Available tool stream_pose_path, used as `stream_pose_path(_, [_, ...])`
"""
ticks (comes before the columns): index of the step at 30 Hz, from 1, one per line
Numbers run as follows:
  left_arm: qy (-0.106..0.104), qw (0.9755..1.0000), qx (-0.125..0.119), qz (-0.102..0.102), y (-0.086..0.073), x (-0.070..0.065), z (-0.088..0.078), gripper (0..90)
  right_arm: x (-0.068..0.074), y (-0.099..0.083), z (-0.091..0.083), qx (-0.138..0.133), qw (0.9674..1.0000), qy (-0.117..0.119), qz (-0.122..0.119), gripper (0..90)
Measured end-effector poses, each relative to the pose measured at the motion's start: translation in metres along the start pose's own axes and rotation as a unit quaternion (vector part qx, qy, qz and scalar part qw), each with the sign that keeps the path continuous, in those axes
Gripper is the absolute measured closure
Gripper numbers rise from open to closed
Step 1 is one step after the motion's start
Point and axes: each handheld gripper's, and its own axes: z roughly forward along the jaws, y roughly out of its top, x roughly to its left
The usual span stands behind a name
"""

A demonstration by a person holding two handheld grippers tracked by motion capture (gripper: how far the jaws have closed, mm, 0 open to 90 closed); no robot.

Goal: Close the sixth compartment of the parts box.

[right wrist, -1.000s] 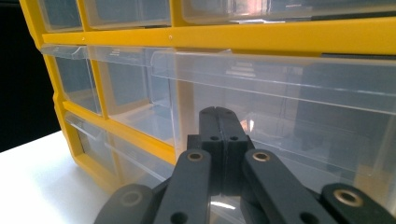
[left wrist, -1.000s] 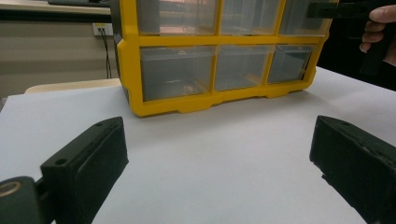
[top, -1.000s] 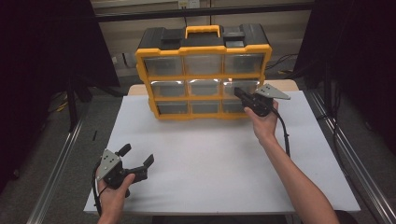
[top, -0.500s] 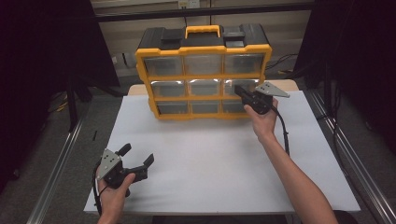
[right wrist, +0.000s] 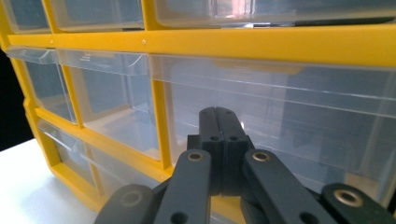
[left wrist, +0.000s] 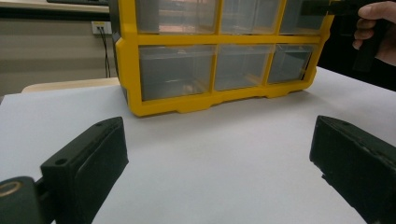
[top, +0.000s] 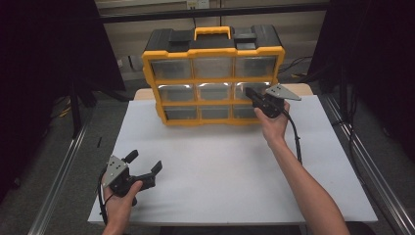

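A yellow and black drawer organiser (top: 213, 73) stands at the back of the white table, with clear plastic drawers in three rows. My right gripper (top: 250, 93) is held up against the middle row's right drawer (right wrist: 289, 121), its jaws pressed together with nothing between them, the tips at the drawer front. My left gripper (top: 143, 162) rests low near the table's front left corner, jaws wide apart and empty, far from the organiser (left wrist: 210, 56). In the left gripper view, the other hand and its gripper (left wrist: 327, 7) show at the top right.
The white table top (top: 230, 166) spreads between the organiser and the front edge. Metal rails (top: 58, 171) run along both sides of the table. The right gripper's cable (top: 296, 137) trails along the forearm. Dark curtains hang at both sides.
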Motion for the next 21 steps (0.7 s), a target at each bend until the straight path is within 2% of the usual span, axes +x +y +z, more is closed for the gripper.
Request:
stream_pose_path(2, [-0.001,0.9999,-0.008,-0.008,-0.0002,-0.0017,0.0018,4.1,0.0017,0.0009,-0.0003,0.003,1.0,-0.008,-0.003,90.0])
stream_pose_path(5, [-0.003,0.9999,0.007,0.009,0.0002,-0.0007,0.0001,4.1,0.002,0.0011,0.0,0.004,0.9999,-0.011,-0.002,90.0])
stream_pose_path(6, [-0.006,1.0,0.0,-0.003,-0.0003,-0.0021,0.0012,4.2,0.0018,0.0009,0.0,0.004,0.9999,-0.009,-0.005,90.0])
stream_pose_path(9, [0.0,1.0,0.003,0.003,-0.0008,-0.0007,0.0009,4.2,0.003,0.0008,0.0001,0.009,0.9998,-0.015,-0.008,90.0])
stream_pose_path(13, [-0.002,0.9999,0.009,0.009,-0.0004,-0.0003,0.0007,4.2,0.003,-0.0005,0.0003,0.016,0.9999,-0.007,-0.002,90.0])
stream_pose_path(14, [-0.001,0.9999,0.002,-0.01,-0.001,-0.0027,0.002,4.2,0.0036,-0.0013,0.0005,0.017,0.9999,0.001,0.003,87.5])
stream_pose_path(17, [-0.006,1.0,0.002,-0.003,-0.0008,-0.0015,0.0029,4.2,0.0069,-0.002,-0.0007,0.019,0.9998,0.008,0.003,84.4])
stream_pose_path(19, [-0.006,1.0,-0.001,-0.006,-0.0008,-0.0015,0.0031,4.2,0.0088,-0.0016,-0.0023,0.017,0.9997,0.017,0.008,78.8])
stream_pose_path(21, [-0.004,1.0,0.001,-0.005,-0.0006,-0.0009,0.0024,4.2,0.0108,-0.0019,-0.0044,0.022,0.9996,0.015,0.005,72.0])
